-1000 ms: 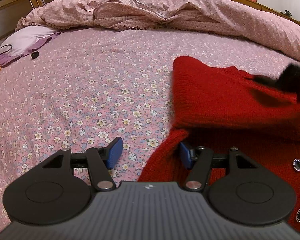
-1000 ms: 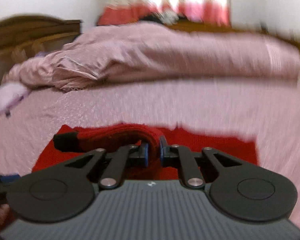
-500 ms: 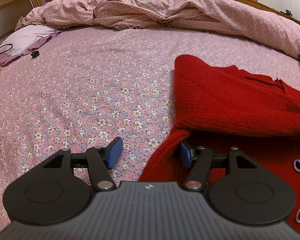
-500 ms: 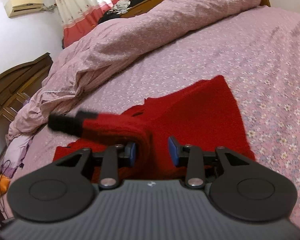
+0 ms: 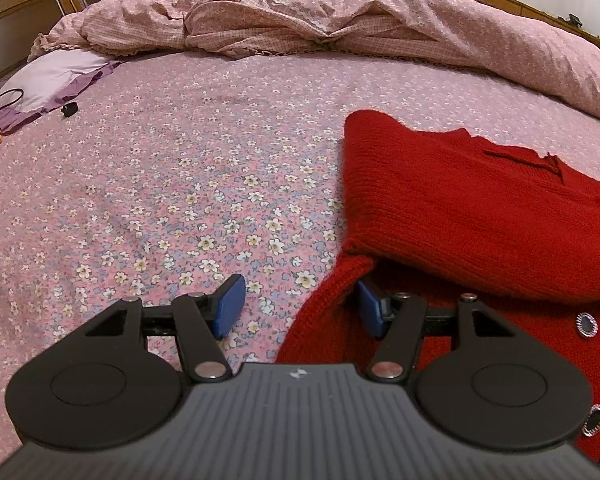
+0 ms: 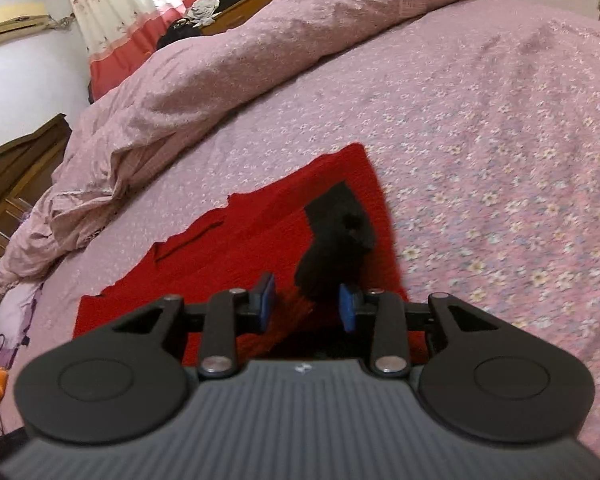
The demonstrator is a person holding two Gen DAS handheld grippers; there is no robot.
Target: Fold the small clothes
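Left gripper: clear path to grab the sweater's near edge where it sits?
Probably yes. The left gripper is open and straddles the red sweater edge: one of its fingers is tucked under the folded layer, the other lies on the bedsheet. Nothing else blocks it.

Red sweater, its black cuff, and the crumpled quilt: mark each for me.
red sweater [image 5: 460, 208]: left wrist view, on the folded-over knit panel.
black cuff [image 6: 336, 236]: right wrist view, on the fuzzy sleeve end.
quilt [image 5: 340, 12]: left wrist view, on the bunched middle.
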